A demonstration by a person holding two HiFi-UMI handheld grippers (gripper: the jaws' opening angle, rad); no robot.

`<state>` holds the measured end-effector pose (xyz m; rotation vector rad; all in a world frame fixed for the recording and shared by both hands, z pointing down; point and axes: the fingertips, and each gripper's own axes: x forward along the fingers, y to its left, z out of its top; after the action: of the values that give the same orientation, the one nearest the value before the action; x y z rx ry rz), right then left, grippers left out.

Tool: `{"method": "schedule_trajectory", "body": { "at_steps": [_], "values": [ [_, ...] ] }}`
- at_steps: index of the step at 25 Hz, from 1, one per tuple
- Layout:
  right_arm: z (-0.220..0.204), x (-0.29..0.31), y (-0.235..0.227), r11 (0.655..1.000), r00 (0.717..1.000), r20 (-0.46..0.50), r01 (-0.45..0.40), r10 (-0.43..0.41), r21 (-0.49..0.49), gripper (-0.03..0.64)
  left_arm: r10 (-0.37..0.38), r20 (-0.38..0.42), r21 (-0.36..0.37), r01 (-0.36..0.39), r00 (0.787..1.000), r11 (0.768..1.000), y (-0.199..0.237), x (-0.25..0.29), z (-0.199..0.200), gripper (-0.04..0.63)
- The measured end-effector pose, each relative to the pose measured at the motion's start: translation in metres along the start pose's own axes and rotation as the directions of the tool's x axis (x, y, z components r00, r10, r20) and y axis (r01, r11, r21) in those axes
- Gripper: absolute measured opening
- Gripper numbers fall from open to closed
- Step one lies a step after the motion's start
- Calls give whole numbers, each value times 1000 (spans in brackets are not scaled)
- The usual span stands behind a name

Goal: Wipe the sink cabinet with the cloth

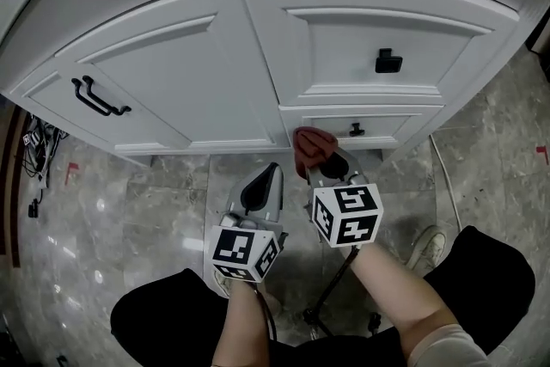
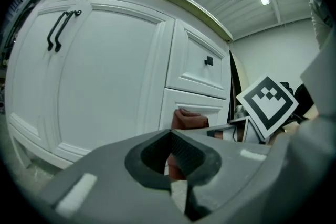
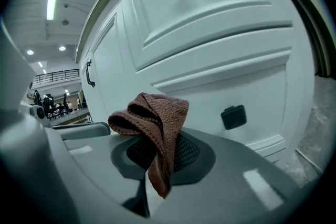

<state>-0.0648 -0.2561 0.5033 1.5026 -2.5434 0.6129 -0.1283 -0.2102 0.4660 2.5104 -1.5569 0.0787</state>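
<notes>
The white sink cabinet (image 1: 198, 73) fills the top of the head view, with a door on the left and two drawers on the right. My right gripper (image 1: 320, 161) is shut on a reddish-brown cloth (image 1: 309, 144), which bunches up against the left corner of the lower drawer (image 1: 391, 126). In the right gripper view the cloth (image 3: 157, 123) folds over the shut jaws, just short of the white panel. My left gripper (image 1: 265, 183) hangs beside it, a little lower, jaws shut with nothing in them (image 2: 170, 157). The cloth (image 2: 186, 119) shows past it.
A black bar handle (image 1: 97, 98) is on the door, a square black knob (image 1: 388, 61) on the upper drawer and a small knob (image 1: 356, 131) on the lower one. Grey marble floor (image 1: 129, 219) lies below. A white shoe (image 1: 425, 247) and cables (image 1: 39, 142) lie nearby.
</notes>
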Motion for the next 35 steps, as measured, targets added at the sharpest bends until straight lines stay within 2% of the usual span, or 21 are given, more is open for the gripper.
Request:
{"method": "schedule_trajectory", "body": {
  "at_steps": [4,10,16,20,28,35],
  "values": [
    [-10,21,14,1000,999,-18,-26,26,-9,80,21,0,-5,-21,1000,1000,16,-5,-3,0],
    [-8,29,4,1000,1000,-11,-12,12,19,81,18,14,-8,-18,1000,1000,20,-1,-4,0],
    [-8,18,-33,995,997,-7,76,-76,63,80,-35,7,1,35,999,999,0,11,-7,0],
    [-8,14,-45,991,996,-16,90,-89,103,81,-68,7,-7,68,998,998,-14,17,-7,0],
    [-12,1,-69,971,991,-28,135,-132,196,80,-86,10,-5,86,996,996,-26,26,-4,0],
    [-11,-20,-75,977,992,-25,129,-127,171,80,-121,11,4,121,993,993,-48,38,-3,0]
  ]
}}
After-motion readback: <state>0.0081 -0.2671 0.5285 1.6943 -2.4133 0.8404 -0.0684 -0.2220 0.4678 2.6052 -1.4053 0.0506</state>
